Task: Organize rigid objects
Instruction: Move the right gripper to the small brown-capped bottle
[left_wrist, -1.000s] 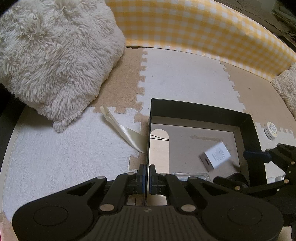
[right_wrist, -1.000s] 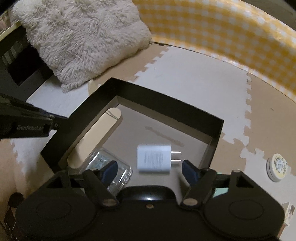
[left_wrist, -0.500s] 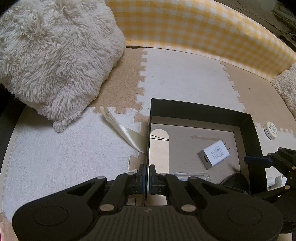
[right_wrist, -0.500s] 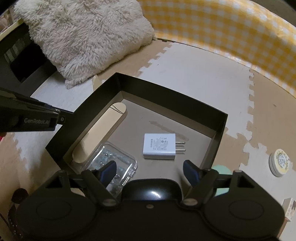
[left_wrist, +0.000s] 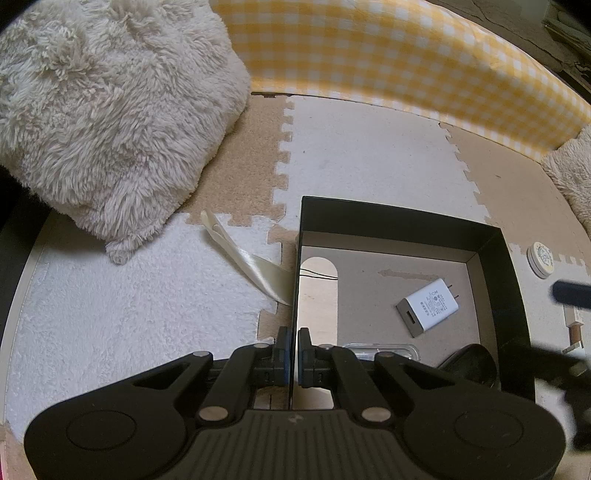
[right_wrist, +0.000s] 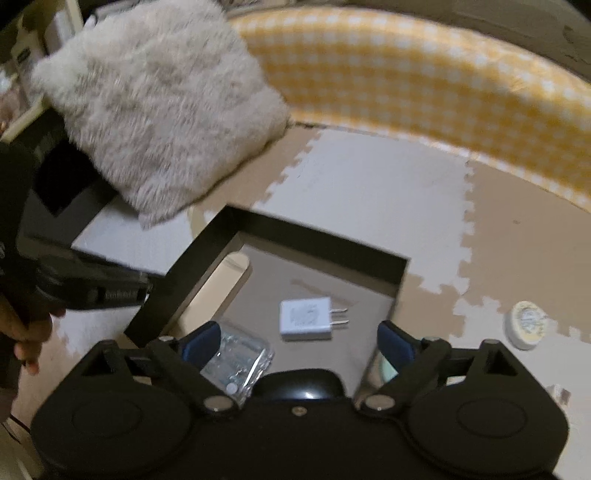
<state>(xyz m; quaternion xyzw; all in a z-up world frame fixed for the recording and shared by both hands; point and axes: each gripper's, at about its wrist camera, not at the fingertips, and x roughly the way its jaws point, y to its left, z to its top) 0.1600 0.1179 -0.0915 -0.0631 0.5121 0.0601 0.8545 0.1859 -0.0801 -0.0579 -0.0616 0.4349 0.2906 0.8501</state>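
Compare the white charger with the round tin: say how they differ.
The white charger is a rectangular block with two prongs; the round tin is a flat disc. The charger lies inside the black box; the tin sits outside on the foam mat. Both are small, pale and ungripped.

**Much of the scene was cut off, covered or smeared**

In the left wrist view, the clear plastic case showed only a thin strip above the left gripper, whose body covered the box's near wall. A dark rounded object in the box's right corner was half hidden, its identity unclear. The right gripper appeared as blurred dark shapes cut by the right edge. Print on the white charger was too small to read.

The right wrist view was motion-blurred throughout. A hand was cropped at the left edge. A greenish item behind the right finger stayed unidentifiable.
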